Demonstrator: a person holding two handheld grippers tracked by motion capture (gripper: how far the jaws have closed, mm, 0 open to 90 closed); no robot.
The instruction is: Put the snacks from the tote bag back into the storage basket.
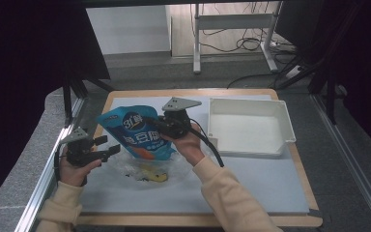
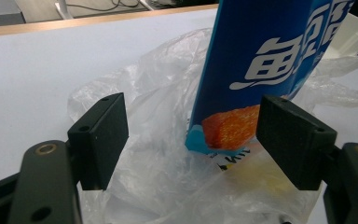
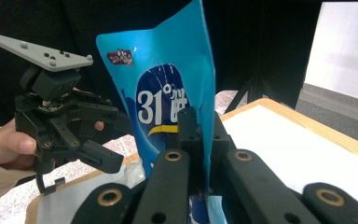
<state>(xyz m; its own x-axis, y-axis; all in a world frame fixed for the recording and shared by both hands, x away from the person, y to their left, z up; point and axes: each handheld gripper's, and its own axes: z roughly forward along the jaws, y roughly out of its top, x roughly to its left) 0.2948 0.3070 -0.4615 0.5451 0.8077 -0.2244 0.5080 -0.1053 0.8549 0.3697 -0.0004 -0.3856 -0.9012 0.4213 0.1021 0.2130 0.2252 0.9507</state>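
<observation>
Clamping the blue pouch (image 1: 137,133) along one edge, the right tongs (image 3: 200,135) hold it tilted above the clear plastic bag (image 1: 145,171) on the tabletop (image 1: 251,183). The left tongs (image 2: 191,140) stand wide apart (holding nothing), beside the pouch's lower corner.

A bright blue pouch (image 1: 137,133) with white lettering and an orange patch is showing at centre frame, above a clear plastic bag (image 1: 145,171) holding something yellow, beside a white tray (image 1: 285,123) at right.
</observation>
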